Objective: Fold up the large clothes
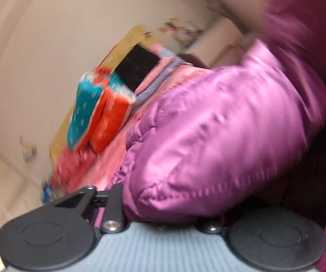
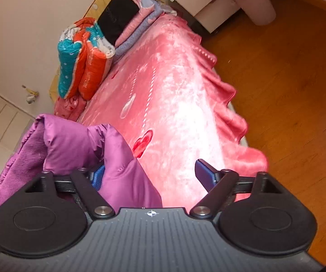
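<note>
The big purple puffy jacket (image 2: 76,145) is lying partly on the bed with the pink blanket (image 2: 176,95), at the near end, bunched up in a lump and not spread out. The right claw (image 2: 149,176) is standing wide open; one purple fold is poking up between its fingers, but the pads are not squeezing it. The left claw (image 1: 163,206) is nearly closed, with jacket cloth bulging right in front of it. That picture is blurry and the fingertips are hidden behind the cloth, so it looks like it is pinching the jacket, but I cannot tell for sure. I think the step now is getting a good hold so the jacket can be laid flat. To do it well, the right claw should be grabbing an edge or a seam, not a fat puffy bit, because the shiny cloth is slippery. Both claws should then be pulling apart gently over the open blanket, away from the rolled quilt (image 2: 83,59) near the wall.
</note>
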Motion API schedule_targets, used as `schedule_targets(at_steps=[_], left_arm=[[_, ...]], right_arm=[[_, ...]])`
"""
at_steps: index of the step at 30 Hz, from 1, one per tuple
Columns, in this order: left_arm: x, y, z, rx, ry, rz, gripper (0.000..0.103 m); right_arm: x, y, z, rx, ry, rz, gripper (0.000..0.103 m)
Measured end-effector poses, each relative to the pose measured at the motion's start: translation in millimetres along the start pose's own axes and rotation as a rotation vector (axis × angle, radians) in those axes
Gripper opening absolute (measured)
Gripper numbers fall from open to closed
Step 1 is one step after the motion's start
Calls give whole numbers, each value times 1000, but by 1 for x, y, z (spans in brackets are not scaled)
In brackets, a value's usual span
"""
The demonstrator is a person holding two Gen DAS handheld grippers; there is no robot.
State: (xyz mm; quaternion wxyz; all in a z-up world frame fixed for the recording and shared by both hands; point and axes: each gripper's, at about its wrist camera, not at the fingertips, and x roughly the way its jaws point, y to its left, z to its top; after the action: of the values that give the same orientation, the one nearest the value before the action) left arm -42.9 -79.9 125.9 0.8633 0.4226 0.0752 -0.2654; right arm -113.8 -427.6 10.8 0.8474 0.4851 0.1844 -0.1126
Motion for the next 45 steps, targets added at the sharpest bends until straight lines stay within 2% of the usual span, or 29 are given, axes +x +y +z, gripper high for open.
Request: schedule_targets(at_steps=[5,7,10,12,13,16,20,23,24,26,28,32,34,42,45], left_arm=[[-13,37,-2,-310,23,-14,10],[-18,48,-3,-413,16,-18,9],[-37,63,-5,-521,3,-2,9],[-48,71,-7,-561,-3,14,9],[-51,77,-7,-585,-3,18,8],[-61,89,-12,-648,-5,33,8],[-70,99,-22,-719,3,43,9],[-78,107,-32,-780,4,52,8],[-83,109,-37,-800,4,60,8],[-96,114,-46,-836,-2,72,8],[-111,116,-54,-869,-14,85,8],[-146,127,-66,-948,-53,116,8],[-170,132,-70,-963,-88,134,8],[-250,157,-70,-998,-227,210,8],[-274,166,-67,-1006,-276,227,8]], right_arm=[[-2,16,-12,-60,55,49,100],[-5,23,-17,-85,74,81,90],[-9,33,-27,-119,113,114,88],[-15,42,-33,-165,129,134,93],[-18,47,-37,-192,134,140,100],[-31,64,-52,-286,147,157,103],[-44,93,-89,-541,172,89,103],[-50,107,-117,-722,159,-38,101],[-52,108,-122,-751,159,-63,96],[-56,108,-124,-740,164,-88,55],[-61,108,-125,-717,162,-96,43],[-78,118,-125,-684,96,-90,29],[-93,127,-125,-682,36,-76,27],[-165,186,-128,-727,-222,12,24],[-202,212,-125,-764,-343,52,24]])
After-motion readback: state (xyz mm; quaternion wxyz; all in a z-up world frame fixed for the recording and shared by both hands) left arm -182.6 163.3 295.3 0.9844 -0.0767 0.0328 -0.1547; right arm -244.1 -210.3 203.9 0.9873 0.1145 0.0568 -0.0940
